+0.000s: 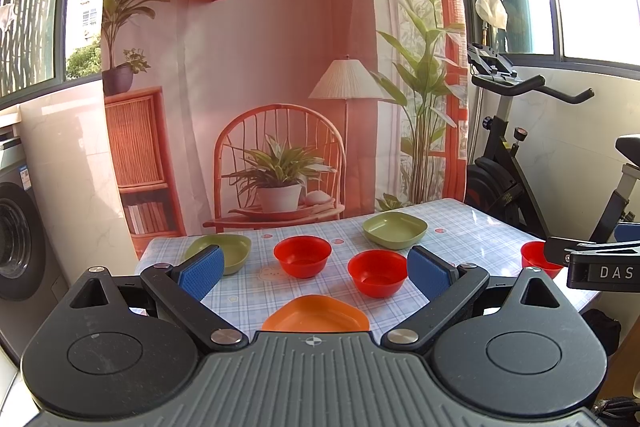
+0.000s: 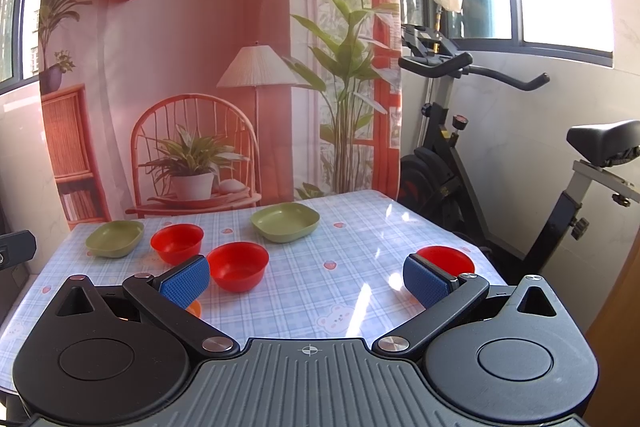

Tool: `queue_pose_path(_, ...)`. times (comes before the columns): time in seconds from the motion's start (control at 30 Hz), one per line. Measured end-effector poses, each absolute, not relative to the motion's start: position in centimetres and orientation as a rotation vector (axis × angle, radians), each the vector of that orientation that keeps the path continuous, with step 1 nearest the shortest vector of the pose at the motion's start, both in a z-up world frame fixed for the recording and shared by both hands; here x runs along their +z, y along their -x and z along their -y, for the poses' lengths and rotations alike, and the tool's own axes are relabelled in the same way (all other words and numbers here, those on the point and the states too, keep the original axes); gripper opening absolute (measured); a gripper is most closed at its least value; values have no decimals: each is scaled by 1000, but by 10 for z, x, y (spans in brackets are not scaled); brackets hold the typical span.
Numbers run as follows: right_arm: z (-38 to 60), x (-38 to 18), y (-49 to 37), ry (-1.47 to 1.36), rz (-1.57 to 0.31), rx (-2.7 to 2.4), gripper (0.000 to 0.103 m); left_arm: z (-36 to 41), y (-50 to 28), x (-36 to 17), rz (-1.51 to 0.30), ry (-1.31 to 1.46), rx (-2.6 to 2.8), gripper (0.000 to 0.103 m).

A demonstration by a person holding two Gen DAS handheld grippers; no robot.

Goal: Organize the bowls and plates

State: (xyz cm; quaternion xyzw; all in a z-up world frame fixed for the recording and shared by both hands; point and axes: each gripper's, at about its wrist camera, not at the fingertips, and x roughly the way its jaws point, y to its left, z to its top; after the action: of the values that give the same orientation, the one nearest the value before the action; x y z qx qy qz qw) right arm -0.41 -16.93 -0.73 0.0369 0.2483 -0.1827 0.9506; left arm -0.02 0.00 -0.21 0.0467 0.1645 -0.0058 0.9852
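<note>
A: Left tool (image 1: 313, 273) spread wide, nothing between its blue pads, held above the near edge of the counter (image 1: 460, 227). Right tool (image 2: 306, 277) the same: parted, empty, off the surface.

B: Dishes?

A: Seven pieces, all single, none stacked. From the left wrist view: orange plate (image 1: 316, 315) nearest, partly hidden under the left tool's body. Behind it two red bowls, the left red bowl (image 1: 303, 255) and the middle red bowl (image 1: 377, 273), near each other but apart.

B: Green ones?

A: Left green plate (image 1: 230, 251) at the far left, partly behind the left pad. Far green plate (image 1: 395, 230) toward the back right, well apart from it.

B: Third bowl?

A: Right red bowl (image 2: 446, 259) near the counter's right edge, just behind the right tool's right pad in the right wrist view. Cannot tell if they touch.

B: Surroundings?

A: Blue checked cloth on the counter, printed room backdrop (image 1: 280, 67) hanging behind, exercise bike (image 2: 480, 147) to the right, washing machine (image 1: 16, 243) at far left.
</note>
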Motion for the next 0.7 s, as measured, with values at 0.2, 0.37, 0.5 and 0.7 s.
queue_pose_path(0.2,169,-10,4,-78,-507,-372,103,1,0,-3,-332,-95,-13,99)
queue_pose_path(0.37,170,-9,3,-80,-508,-372,103,1,1,-2,-333,-93,-13,99)
queue_pose_path(0.5,172,-12,1,-99,-520,-360,103,1,0,-2,-341,-93,-28,100)
queue_pose_path(0.7,190,-9,-13,-167,-528,-328,103,-1,-15,4,-341,-116,-31,102)
